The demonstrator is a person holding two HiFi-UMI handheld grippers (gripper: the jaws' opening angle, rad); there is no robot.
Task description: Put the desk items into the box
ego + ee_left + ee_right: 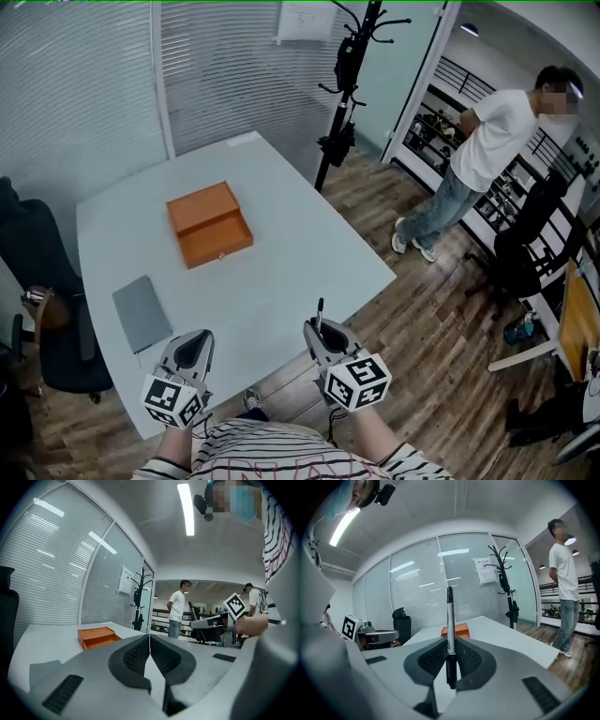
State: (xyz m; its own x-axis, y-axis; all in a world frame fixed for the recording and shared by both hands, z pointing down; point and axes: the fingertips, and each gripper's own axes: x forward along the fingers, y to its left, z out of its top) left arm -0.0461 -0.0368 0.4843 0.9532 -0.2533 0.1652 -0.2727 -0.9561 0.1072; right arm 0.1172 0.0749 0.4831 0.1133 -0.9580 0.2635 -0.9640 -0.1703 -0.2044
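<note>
I am seeing one orange box [209, 225] lying open at the upper-left middle of the frame, with bare white table [309, 253] all round it. One black marker [450, 620] is standing upright, pinched in my right gripper [450, 644] at the table's near edge, lower centre. My left gripper [149, 639], lower left, is sitting with its jaws pressed together on nothing. One grey pad [142, 312] is lying between it and the box. A black chair [42, 281] is crowding the table's left edge. A coat stand [342, 84] and a person [473, 159] are standing well off at upper right.
</note>
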